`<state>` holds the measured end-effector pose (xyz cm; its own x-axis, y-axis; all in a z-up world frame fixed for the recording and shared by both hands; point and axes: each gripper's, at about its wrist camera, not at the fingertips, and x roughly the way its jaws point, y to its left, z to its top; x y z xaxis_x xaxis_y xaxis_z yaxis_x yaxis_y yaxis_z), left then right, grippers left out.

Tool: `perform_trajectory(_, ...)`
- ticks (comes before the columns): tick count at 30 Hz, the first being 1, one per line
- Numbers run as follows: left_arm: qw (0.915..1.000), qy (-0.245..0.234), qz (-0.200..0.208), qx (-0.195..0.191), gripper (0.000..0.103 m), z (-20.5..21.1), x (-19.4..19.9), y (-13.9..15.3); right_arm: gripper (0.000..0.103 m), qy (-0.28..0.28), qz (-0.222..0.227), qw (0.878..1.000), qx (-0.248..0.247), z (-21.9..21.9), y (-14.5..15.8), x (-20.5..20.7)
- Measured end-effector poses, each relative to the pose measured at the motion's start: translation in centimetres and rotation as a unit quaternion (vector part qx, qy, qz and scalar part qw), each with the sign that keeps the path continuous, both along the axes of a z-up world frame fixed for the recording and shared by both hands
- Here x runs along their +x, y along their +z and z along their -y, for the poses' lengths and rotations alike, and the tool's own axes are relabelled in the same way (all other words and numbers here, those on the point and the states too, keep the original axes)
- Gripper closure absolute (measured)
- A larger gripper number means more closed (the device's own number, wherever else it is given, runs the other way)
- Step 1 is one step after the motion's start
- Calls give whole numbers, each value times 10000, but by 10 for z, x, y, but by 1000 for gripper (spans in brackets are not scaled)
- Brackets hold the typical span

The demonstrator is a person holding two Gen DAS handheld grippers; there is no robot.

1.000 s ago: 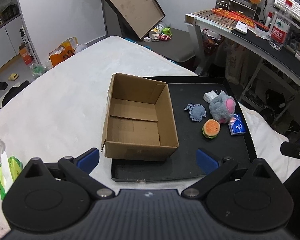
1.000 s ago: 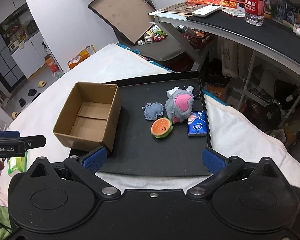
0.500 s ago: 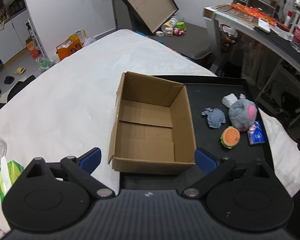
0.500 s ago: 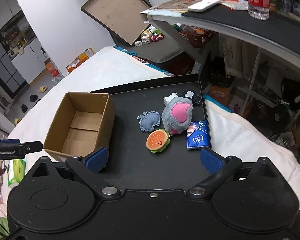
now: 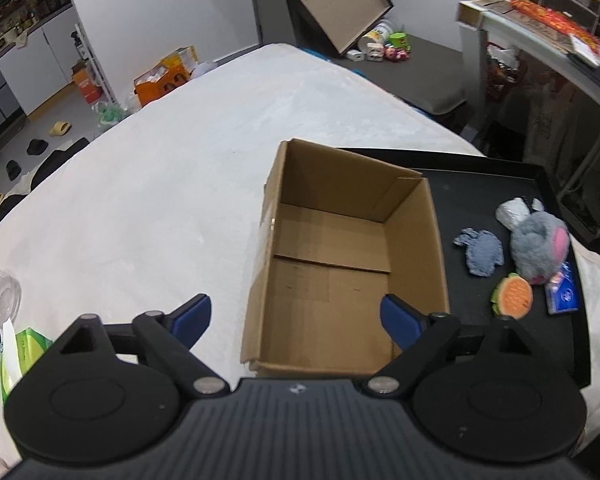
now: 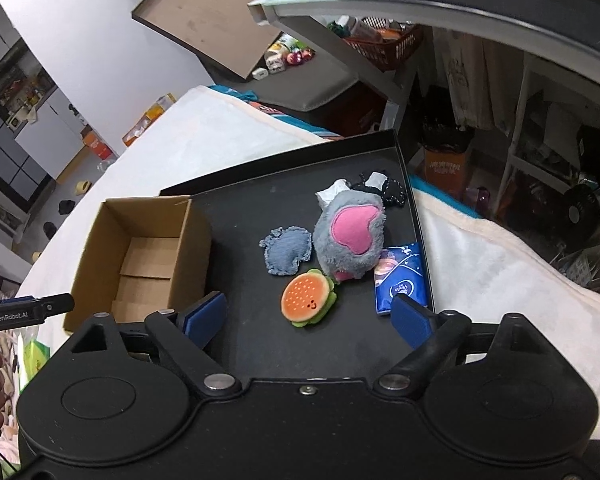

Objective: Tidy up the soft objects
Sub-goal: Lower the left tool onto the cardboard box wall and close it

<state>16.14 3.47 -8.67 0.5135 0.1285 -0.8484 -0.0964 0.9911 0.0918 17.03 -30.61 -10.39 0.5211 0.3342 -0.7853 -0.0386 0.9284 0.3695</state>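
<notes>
Your left tongs [image 5: 296, 318] stand wide and hold nothing, with the near wall of the open cardboard box [image 5: 340, 264] between the blue pads; they have just been closing a little. The right tongs [image 6: 310, 318] are wide and empty too, also just narrowing, above bare tray in front of the burger toy [image 6: 307, 300].

The box is plain brown corrugated card with flat flaps for a floor, and it sits on the left end of the shallow black tray [image 6: 260, 208], which lies on a white, fuzzy bed cover [image 5: 160, 184]. To its right lie the soft things: a frayed blue denim pad [image 6: 286, 250], a furry grey plush [image 6: 350, 236] with a pink patch, the round orange burger and a glossy blue tissue pack [image 6: 400, 278], close together.

Compared with a second ago, both views sit lower and nearer, and the box and toys appear larger.
</notes>
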Motion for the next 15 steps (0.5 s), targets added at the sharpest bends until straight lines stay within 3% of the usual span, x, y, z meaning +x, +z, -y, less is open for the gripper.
perform_trajectory(2,10000,70,-31,44,17,-4,6,-6,14,8,-54,10000,3,-1,-5,6)
perform_trajectory(6,9997,200,-129,92,33,-11,20,-18,14,-5,-161,9999,-48,-4,-16,20)
perform_trajectory(9,9989,281,-155,336,47,-13,28,-25,14,-78,-230,9997,-36,-3,-25,29)
perform_trajectory(12,9980,320,-288,458,55,-15,35,-35,14,-130,-271,9995,-12,-4,-37,39)
perform_trajectory(14,9977,369,-399,397,64,-18,38,-41,14,-154,-330,9993,53,-6,-46,46)
perform_trajectory(15,9977,366,-439,369,74,-19,39,-44,14,-162,-319,9993,75,-7,-50,50)
